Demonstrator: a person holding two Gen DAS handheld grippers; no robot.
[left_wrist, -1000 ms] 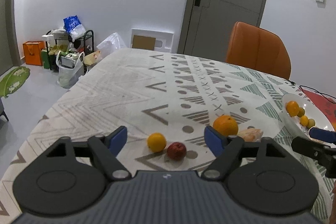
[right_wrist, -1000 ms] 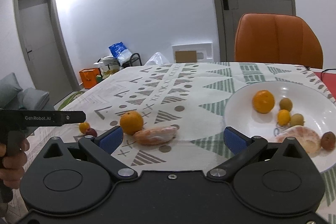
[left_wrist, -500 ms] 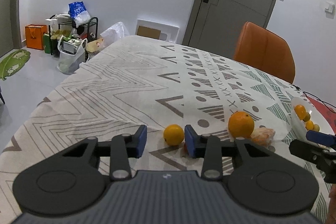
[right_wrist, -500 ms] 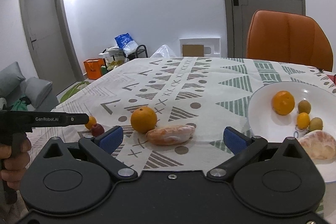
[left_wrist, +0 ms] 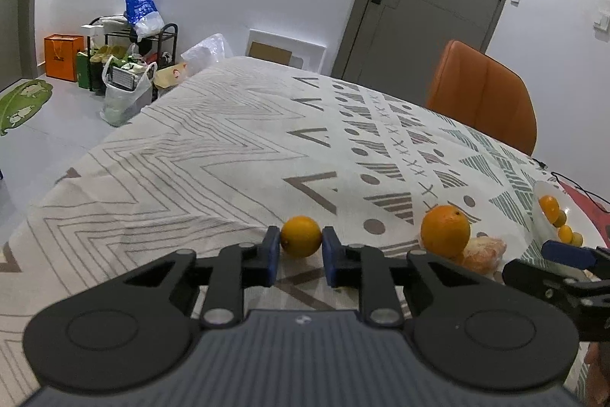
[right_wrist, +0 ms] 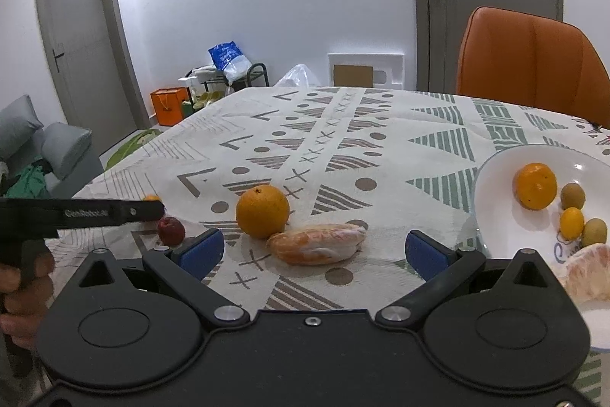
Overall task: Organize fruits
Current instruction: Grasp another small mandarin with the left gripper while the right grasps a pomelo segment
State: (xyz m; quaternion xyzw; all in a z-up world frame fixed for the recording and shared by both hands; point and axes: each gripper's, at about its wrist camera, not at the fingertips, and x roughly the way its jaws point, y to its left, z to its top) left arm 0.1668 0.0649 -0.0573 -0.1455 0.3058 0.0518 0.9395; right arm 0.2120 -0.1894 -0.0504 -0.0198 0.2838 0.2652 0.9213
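The left gripper [left_wrist: 300, 246] pinches a small orange [left_wrist: 300, 236] on the patterned tablecloth [left_wrist: 213, 155]. The right gripper [right_wrist: 312, 248], jaws spread, hangs over a peeled citrus piece [right_wrist: 316, 243] beside a large orange [right_wrist: 262, 211], left of the white plate [right_wrist: 495, 170].

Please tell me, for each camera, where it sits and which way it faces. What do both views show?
Left wrist: on the left gripper, facing along its fingers at the small orange they pinch.
Right wrist: on the open right gripper, facing the peeled segment; a hand shows.
Shared: big orange, plate, orange chair.
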